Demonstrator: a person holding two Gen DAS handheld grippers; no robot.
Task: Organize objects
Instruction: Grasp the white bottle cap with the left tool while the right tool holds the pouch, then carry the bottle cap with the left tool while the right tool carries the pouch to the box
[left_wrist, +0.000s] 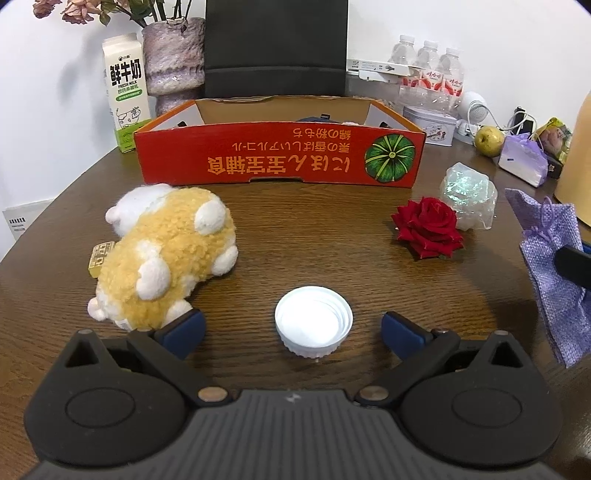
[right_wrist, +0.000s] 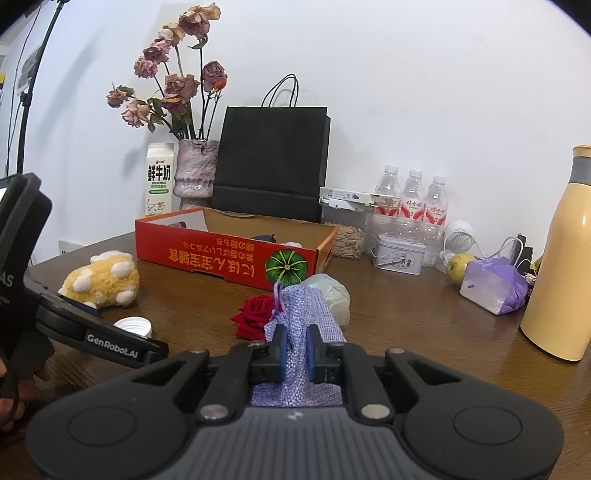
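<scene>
My left gripper (left_wrist: 293, 330) is open, its blue pads on either side of a white bottle cap (left_wrist: 313, 320) that lies open side up on the wooden table. A yellow and white plush toy (left_wrist: 166, 254) lies just left of it. A red rose head (left_wrist: 428, 227) and a clear iridescent wrapped lump (left_wrist: 467, 195) lie at the right. My right gripper (right_wrist: 295, 349) is shut on a purple mesh pouch (right_wrist: 304, 314) and holds it above the table, in front of the rose (right_wrist: 255, 314). The red cardboard box (left_wrist: 280, 157) stands open behind.
Along the back wall stand a milk carton (left_wrist: 127, 92), a vase of dried flowers (left_wrist: 173, 62), a black paper bag (left_wrist: 275, 48), water bottles (left_wrist: 430, 70) and a tin (left_wrist: 430, 123). A pear (left_wrist: 489, 142), a purple packet (left_wrist: 522, 158) and a yellow flask (right_wrist: 557, 258) are at the right.
</scene>
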